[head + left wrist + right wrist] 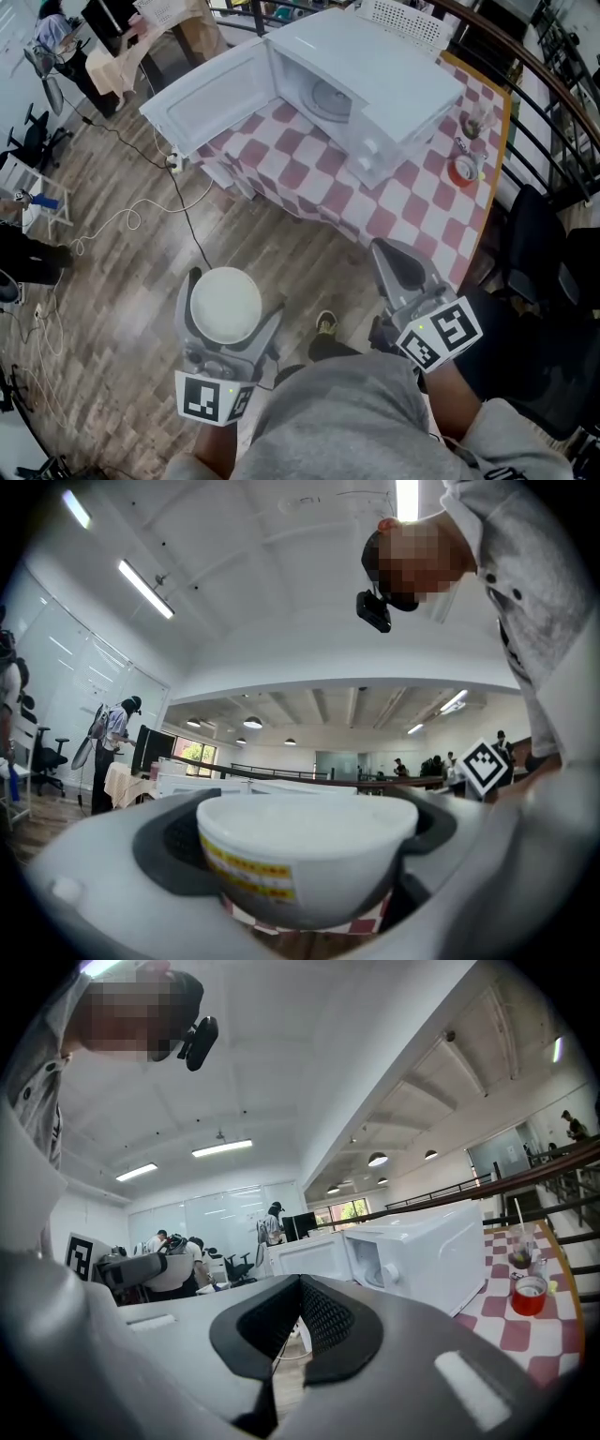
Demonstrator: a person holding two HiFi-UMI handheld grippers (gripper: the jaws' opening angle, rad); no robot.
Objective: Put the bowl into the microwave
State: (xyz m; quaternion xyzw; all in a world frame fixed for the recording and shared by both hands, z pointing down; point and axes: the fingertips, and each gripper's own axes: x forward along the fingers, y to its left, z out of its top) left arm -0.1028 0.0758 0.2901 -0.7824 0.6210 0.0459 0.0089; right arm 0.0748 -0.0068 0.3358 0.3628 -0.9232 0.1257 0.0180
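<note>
Gripping the white bowl [225, 305] by its sides, the left gripper [300, 844] is held over the wooden floor [122, 272]. The right gripper [298, 1335] is seen with its jaws pressed together, nothing between them. The microwave [366, 84] is set well ahead on the checked table [412, 202], with its door [211, 94] swung open.

Your left tongs [228, 302] grip the bowl [309, 850], held low before your body; your right tongs [398, 267] hover alongside, jaws together and empty.
</note>
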